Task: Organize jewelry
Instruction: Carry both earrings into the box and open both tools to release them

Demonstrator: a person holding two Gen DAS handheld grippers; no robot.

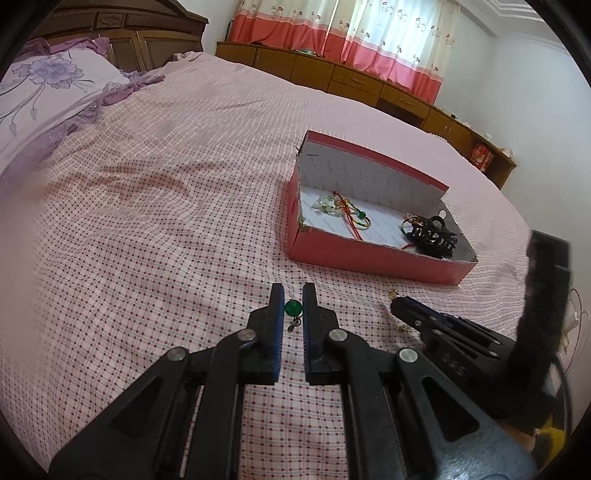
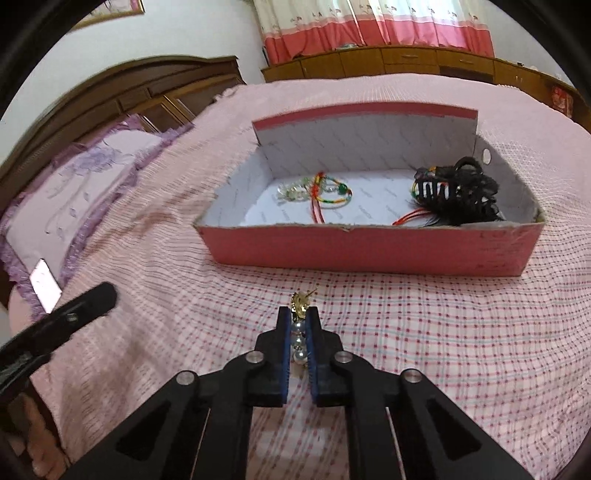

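Left wrist view: the left gripper (image 1: 293, 295) sits low over the checked pink bedspread (image 1: 147, 240), its blue-padded jaws narrowly parted around a green bead earring (image 1: 293, 308) with a small metal hook; whether the pads actually press the bead cannot be told, as slim gaps seem to show on either side. Just right of it, on the near side of the red box (image 1: 369, 254), the right gripper (image 1: 397, 304) lies low against the cloth. In the right wrist view, the right gripper (image 2: 298, 328) is closed on a pearl drop earring (image 2: 297, 332), three white pearls stacked between the pads and a gold top poking out past the fingertips toward the red box (image 2: 369, 247). Inside the box, at its left end, lie a pale bead bracelet (image 2: 291, 192) and a multicoloured cord bracelet (image 2: 332, 197) with a green bead; at its right end sits a black hair claw (image 2: 458, 192). Beyond the box are wooden cabinets (image 2: 369, 61) and pink-banded curtains (image 2: 369, 26).
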